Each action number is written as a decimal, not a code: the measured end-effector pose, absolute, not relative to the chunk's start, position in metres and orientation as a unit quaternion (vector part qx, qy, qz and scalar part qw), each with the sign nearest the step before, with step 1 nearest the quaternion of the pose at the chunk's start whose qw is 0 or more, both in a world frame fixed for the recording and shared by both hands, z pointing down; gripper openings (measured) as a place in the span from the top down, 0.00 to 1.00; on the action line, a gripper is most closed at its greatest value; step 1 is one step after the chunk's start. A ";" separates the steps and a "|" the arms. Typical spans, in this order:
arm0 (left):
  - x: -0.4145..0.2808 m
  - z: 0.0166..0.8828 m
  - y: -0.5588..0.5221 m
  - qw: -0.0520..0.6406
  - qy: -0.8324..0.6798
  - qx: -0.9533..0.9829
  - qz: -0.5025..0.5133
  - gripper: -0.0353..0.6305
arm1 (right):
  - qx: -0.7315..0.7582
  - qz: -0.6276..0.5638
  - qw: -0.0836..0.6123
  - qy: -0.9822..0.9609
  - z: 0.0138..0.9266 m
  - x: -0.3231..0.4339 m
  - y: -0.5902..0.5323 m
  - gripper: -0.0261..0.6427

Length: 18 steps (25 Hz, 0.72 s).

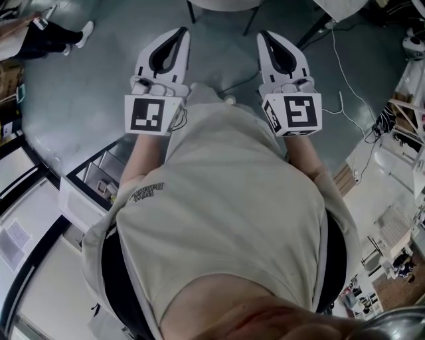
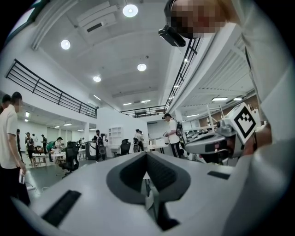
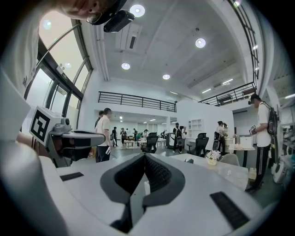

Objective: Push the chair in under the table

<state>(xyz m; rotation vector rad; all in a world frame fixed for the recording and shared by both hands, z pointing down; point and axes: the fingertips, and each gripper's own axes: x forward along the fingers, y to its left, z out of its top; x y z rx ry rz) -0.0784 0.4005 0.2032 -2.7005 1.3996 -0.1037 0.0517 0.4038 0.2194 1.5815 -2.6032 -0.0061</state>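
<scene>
Reading this as the approach: no contact with the chair yet. The left gripper and right gripper are both clenched with nothing between the jaws, held side by side and level out in front of the chest.

How I'd do the push:
- Keep the jaws shut and use the tips as blunt pushers (no grasp needed).
- Plant one gripper on each side of the chair back, at the same height, so it doesn't yaw.
- Push slow and straight at the bench, and stop when the seat is under it.
- Watch the cable on the floor, far right, since legs could snag it.

Chair location, best guess: a grey chair stands at the bench on the right, just behind a small plant. I can't confirm it's the target.

Hard to read:
- The torso fills most of the head view.
- A pale curved edge and a dark leg are cut off at the far edge, and I can't tell if they belong to a chair or a bench.
- The left gripper view shows only distant office chairs and people.
</scene>
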 end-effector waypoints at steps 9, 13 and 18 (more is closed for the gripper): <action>-0.083 0.215 0.381 0.057 0.475 -0.878 -0.031 0.93 | 0.509 -0.022 0.042 -0.859 0.226 0.055 0.382 0.95; -0.083 0.227 0.362 0.060 0.476 -0.877 -0.029 0.93 | 0.512 -0.026 0.041 -0.858 0.237 0.056 0.365 0.95; -0.087 0.238 0.336 0.057 0.476 -0.877 -0.029 0.93 | 0.505 -0.016 0.044 -0.862 0.253 0.047 0.342 0.95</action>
